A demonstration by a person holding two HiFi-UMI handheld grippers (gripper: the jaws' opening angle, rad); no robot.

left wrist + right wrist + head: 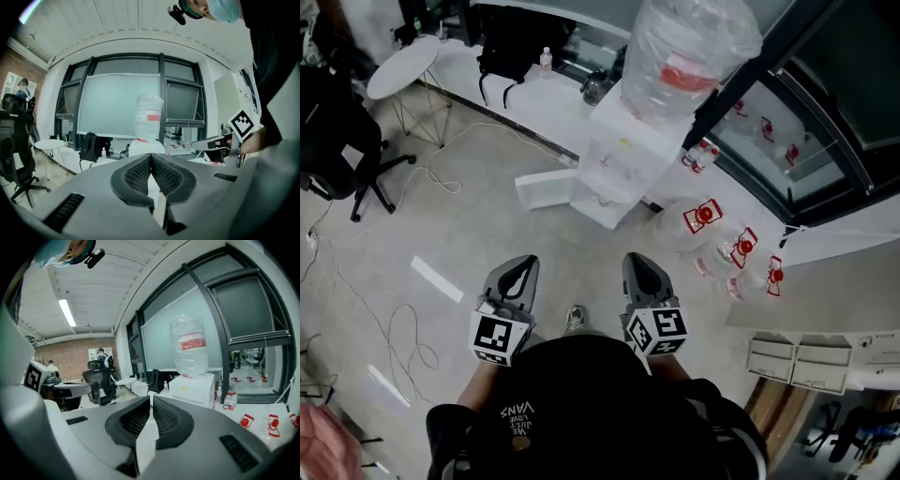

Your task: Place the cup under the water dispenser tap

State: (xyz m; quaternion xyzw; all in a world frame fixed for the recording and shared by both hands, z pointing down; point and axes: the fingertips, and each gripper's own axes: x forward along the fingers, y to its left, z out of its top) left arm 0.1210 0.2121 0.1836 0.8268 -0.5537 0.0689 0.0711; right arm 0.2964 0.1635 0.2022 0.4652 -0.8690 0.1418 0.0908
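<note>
Head view: we hold left tongs (523, 265) and right tongs (639, 264) low, water dispenser (614, 155) well ahead. We see no cup anywhere.
Left gripper view: tongs pressed together, nothing between.
Right gripper view: same, closed and empty.
We judge task not begun: finding, grasping and placing cup all remain.
</note>
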